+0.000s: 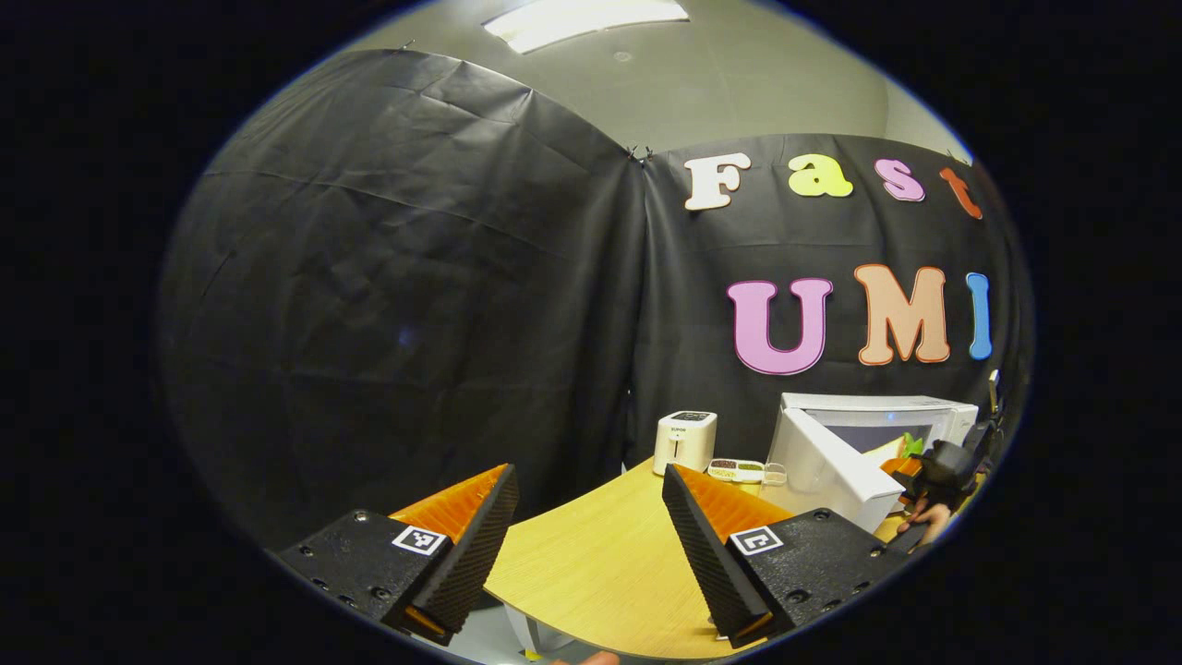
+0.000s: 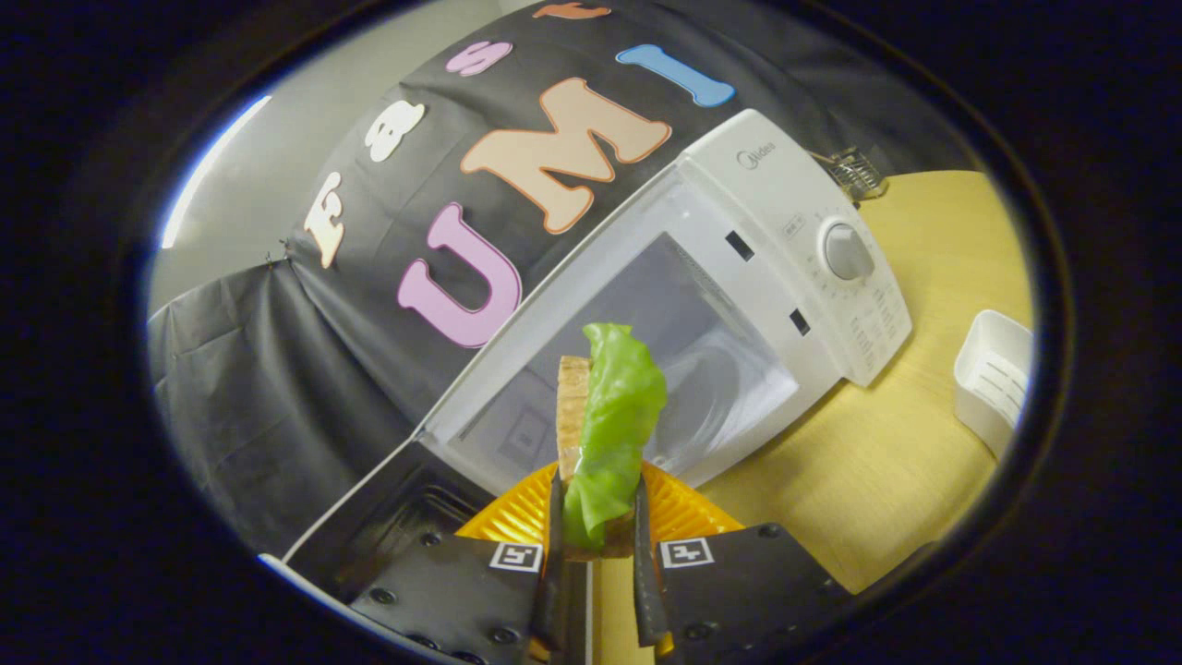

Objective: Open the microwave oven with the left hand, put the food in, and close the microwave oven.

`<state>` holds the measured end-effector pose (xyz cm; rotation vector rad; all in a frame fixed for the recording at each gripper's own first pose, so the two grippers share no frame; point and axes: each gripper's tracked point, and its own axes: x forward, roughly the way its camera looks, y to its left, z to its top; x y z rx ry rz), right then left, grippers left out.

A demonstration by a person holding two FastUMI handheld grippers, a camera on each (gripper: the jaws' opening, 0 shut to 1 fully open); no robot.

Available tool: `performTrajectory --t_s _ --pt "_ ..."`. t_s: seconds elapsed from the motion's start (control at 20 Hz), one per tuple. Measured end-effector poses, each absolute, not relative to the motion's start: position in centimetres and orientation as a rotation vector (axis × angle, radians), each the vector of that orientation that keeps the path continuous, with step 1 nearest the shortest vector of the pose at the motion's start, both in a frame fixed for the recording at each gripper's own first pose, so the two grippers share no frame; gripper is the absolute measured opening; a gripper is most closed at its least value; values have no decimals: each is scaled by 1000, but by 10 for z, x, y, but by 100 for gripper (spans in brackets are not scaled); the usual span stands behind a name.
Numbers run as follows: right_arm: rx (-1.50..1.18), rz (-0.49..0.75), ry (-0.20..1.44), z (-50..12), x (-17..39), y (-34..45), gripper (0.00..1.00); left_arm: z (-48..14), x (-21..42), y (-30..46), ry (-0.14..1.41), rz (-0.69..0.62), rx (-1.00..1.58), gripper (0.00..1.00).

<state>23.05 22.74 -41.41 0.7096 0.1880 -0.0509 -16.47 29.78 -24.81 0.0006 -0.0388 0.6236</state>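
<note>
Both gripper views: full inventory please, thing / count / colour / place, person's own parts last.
microwave: 1, white, on the table by the booth wall, door swung open
food: 1, green leaf over a tan slice, clamped upright in the right tongs, in front of the microwave's open cavity
small appliance: 1, white, on the table left of the microwave
tray: 1, clear with dark contents, between small appliance and microwave
basket: 1, white, on the table right of the microwave
table: 1, light wood
left tongs: 1, open, holding nothing
right tongs: 1, shut on the food
</note>
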Motion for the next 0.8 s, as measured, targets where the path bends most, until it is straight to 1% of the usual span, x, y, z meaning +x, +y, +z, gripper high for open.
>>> performTrajectory --t_s 0.2,0.25,0.3,0.35,0.45,0.5,0.55,0.6,0.7,0.75,0.8 --pt "697 -56 165 -416 259 228 32 -248 -164 294 -36 610 1 96" --pt "701 -62 156 -416 265 227 32 -249 -162 294 -35 608 -1 93" --pt "711 -64 156 -417 271 229 31 -250 -161 294 -31 602 -3 96" --pt "727 -62 153 -416 277 230 24 -252 -160 293 -25 595 -3 96" --pt "720 -52 157 -417 292 237 24 -252 -159 295 -23 596 1 96" --pt "706 -50 165 -421 297 239 31 -252 -160 297 -23 600 -1 93" --pt "692 -49 176 -426 302 240 31 -253 -160 298 -23 603 0 93" --pt "680 -53 189 -431 307 242 24 -252 -160 298 -21 603 1 96" --pt "667 -50 189 -434 312 240 24 -253 -160 298 -21 605 -2 96" --pt "653 -57 189 -434 318 237 31 -254 -159 297 -20 602 -5 96" --pt "632 -67 195 -438 321 232 31 -254 -157 295 -19 596 -8 93"
